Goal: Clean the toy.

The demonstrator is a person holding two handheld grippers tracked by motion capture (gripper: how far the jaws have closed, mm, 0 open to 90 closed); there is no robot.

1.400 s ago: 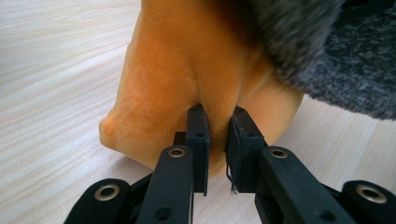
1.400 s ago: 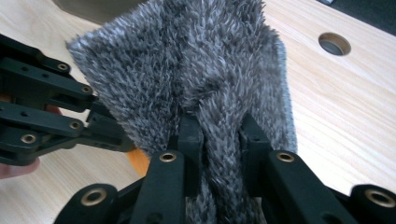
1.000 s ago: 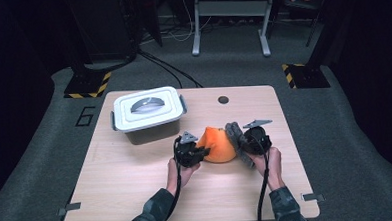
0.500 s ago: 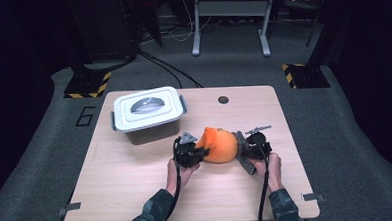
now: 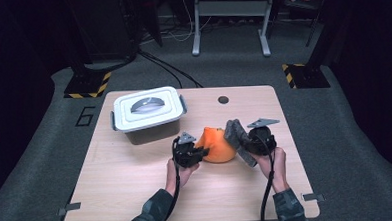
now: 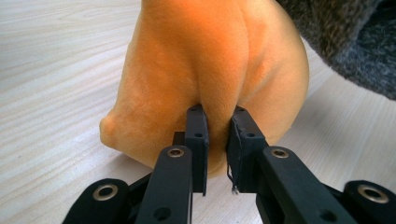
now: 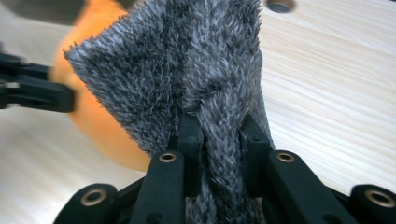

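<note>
1. Near the middle of the wooden table (image 5: pixel 137 193), a little to the right, sits the orange plush piece (image 5: pixel 216 145), and both of my claws are on it.
2. My left gripper (image 5: pixel 198 153) comes at it from the left, and I have its jaws clenched on a fold of the orange plush; in the left gripper view the fold (image 6: pixel 217 93) rises from between the two black pads, and the rest of the plush bulges out on either side.
3. My right gripper (image 5: pixel 241 144) is on the right side, with its jaws clamped on the grey furry fabric (image 5: pixel 233 131) that stands just beside the orange plush and touches it.
4. Seen along the right gripper's jaws, the grey fur (image 7: pixel 187 70) is pinched into a thick pleat between the pads and fans out above them, with orange (image 7: pixel 98 126) showing behind it at the left.
5. My left claw appears there too, blurred, at the left edge (image 7: pixel 32 88).
6. At the far left of the table stands a grey container (image 5: pixel 147 125) with a white lid (image 5: pixel 146 108) clipped on, well apart from the plush.
7. A small round hole (image 5: pixel 223 100) lies in the tabletop, farther away than the plush.
</note>
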